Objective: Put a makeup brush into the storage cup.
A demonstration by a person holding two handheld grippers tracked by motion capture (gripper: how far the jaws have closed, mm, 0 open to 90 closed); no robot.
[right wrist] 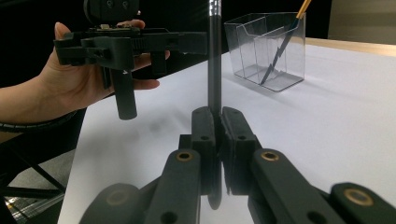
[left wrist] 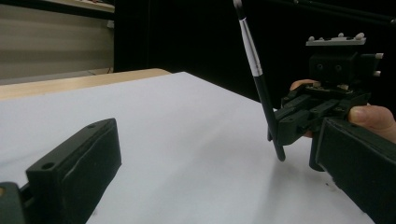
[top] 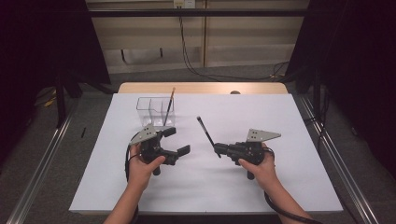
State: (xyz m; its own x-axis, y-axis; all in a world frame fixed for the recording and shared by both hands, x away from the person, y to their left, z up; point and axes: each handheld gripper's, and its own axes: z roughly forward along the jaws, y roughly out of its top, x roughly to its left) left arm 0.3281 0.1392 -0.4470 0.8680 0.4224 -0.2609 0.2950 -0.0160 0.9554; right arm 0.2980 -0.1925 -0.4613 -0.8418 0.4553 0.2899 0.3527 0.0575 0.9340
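Clamped jaws of the right gripper (right wrist: 217,122) grasp a black brush (right wrist: 214,56) near its lower end, above the white sheet's (top: 289,135) middle. Left gripper (top: 175,140), jaws spread and empty, hangs just beside a clear organizer (top: 154,111) holding an orange-handled brush (top: 169,106); bare sheet surrounds both.

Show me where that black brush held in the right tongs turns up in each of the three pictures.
High view: the black brush is right of centre, slanting up and left from the right tongs.
Left gripper view: right of centre, rising steeply from the far tongs towards the top edge.
Right gripper view: dead centre, standing up from the shut jaws.
Shared landmark: the white table sheet, seen under the brush in all three.
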